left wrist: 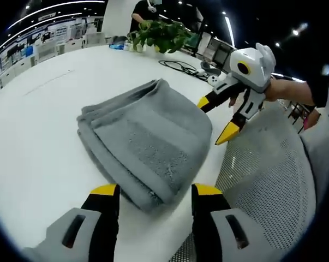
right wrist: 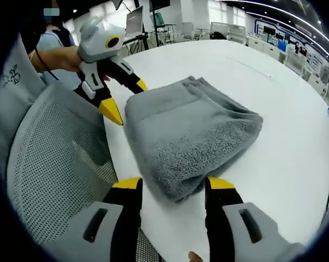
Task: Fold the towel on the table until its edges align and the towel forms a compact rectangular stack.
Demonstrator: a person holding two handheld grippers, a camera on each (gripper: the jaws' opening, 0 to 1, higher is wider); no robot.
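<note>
While folded, towel point(left wrist: 145, 144) lies between hand-held grippers (both agape).

Both tongs point(left wrist: 155, 191) point(right wrist: 174, 184) gape (empty)

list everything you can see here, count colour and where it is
towel: 1, grey, folded into a thick stack on the table near its edge, between the two claws
table: 1, white, round-edged, under the towel
mesh chair: 1, light grey, just off the table edge beside the towel
potted plant: 1, green, far side of the table
cables: a dark tangle, on the table near the plant
person: 1, dark top, standing behind the plant
left claw: 1, grey and black with yellow tips, open, at the towel's near end
right claw: 1, same colours, open, at the towel's opposite end
hand: 1, holding the right claw's white body
</note>
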